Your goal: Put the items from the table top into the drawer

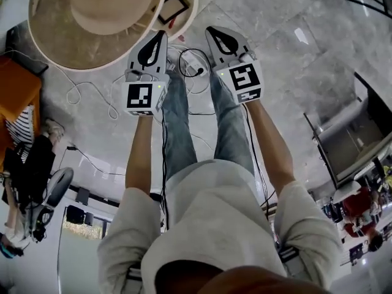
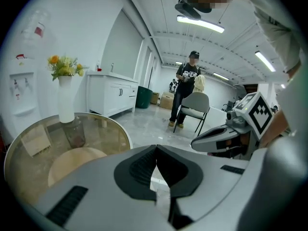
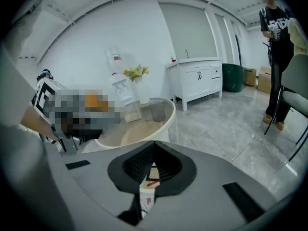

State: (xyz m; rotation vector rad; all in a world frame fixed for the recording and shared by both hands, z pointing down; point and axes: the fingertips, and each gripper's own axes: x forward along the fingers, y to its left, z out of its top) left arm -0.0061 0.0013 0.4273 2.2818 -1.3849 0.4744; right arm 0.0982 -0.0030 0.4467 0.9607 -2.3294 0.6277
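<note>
Left gripper (image 1: 160,35) and right gripper (image 1: 212,30) side by side, both sets of jaws pressed together, nothing between them. The drawer (image 1: 193,10) sits just past the jaws' tips, a dark-framed card (image 1: 173,6) inside. Round glass desk (image 1: 52,46) is ahead-left of the jaws.

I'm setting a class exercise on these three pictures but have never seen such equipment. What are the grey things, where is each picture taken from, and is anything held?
There is no robot: a person holds a grey grasping tool in each hand. The head view looks down from the person's head onto the left tool and right tool. The other two views come from a camera riding on each tool, looking along its jaws. Both tools are shut and hold nothing. On the round glass table stands a white vase of flowers.
</note>
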